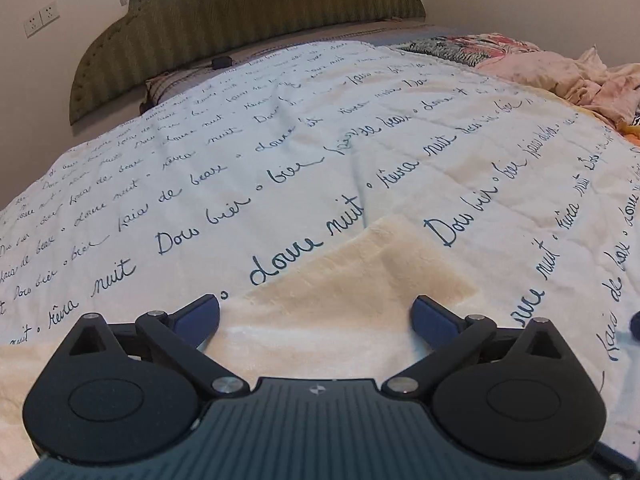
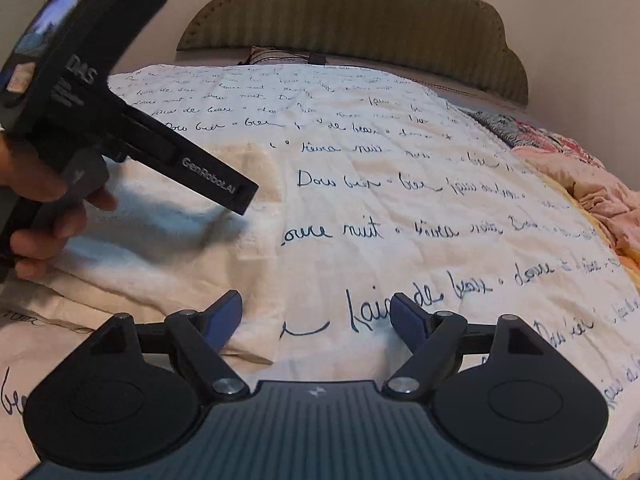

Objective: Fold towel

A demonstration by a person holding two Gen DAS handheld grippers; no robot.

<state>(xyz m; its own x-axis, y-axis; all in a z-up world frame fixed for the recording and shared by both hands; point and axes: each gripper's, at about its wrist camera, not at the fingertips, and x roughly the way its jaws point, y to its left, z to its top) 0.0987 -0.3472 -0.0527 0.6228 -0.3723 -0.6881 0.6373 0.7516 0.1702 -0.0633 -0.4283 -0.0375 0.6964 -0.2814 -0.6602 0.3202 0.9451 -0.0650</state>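
The towel lies on the bed, on top of a white bedspread printed with dark handwriting, near the foot end and well away from the headboard. It is cream and fluffy, and it looks already doubled over at least once: in the right wrist view a thick stack of layers shows along its near edge, with a rounded fold running across the front of the towel.

The left gripper hovers low over the towel with its fingers spread wide, nothing between them; a corner of the cloth points away from it toward the writing. The right gripper is likewise spread and empty, sitting at the towel's right-hand edge, with one blue finger over the cloth and the other over the bare bedspread. In that same view the left gripper appears from the side, held by the person's hand above the towel (its fingertips are out of sight there).

A pile of pink bedding sits off to the right, well apart.

My reading is that the folding is partly done and neither side has hold of the cloth now. What likely remains is one more fold, or just squaring the edges; the pictures do not settle which.
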